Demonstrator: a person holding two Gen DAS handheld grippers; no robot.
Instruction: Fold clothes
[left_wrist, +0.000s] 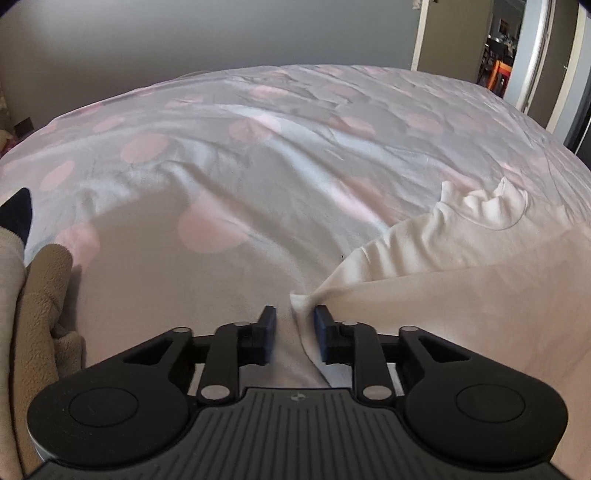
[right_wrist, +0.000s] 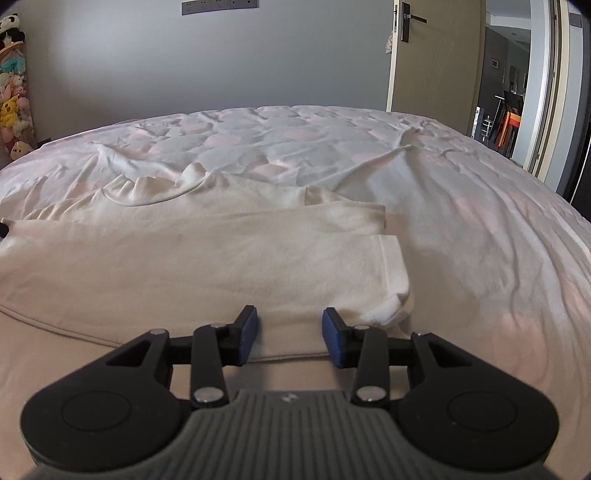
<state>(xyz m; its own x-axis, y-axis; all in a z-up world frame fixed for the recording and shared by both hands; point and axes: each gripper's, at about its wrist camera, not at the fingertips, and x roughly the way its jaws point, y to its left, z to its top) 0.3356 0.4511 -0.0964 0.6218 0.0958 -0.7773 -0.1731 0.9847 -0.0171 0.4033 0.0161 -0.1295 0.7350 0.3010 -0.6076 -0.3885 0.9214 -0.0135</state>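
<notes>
A cream long-sleeved top (right_wrist: 192, 258) lies spread on the bed, with one sleeve folded across its body and the cuff (right_wrist: 393, 269) ending near the right side. The collar (right_wrist: 155, 192) points away from me. My right gripper (right_wrist: 290, 325) hovers open over the top's near part, just left of the cuff, with nothing pinched. In the left wrist view the same top (left_wrist: 443, 266) fills the right side. Its left corner (left_wrist: 301, 302) pokes up between the fingers of my left gripper (left_wrist: 295, 325), which stands open around it.
The bed cover (left_wrist: 229, 177) is grey-white with pink dots and is wrinkled. A tan fleece garment (left_wrist: 44, 295) and a dark navy item (left_wrist: 18, 214) lie at the left edge. Plush toys (right_wrist: 11, 92) stand at the far left wall, and an open door (right_wrist: 436, 55) is at the far right.
</notes>
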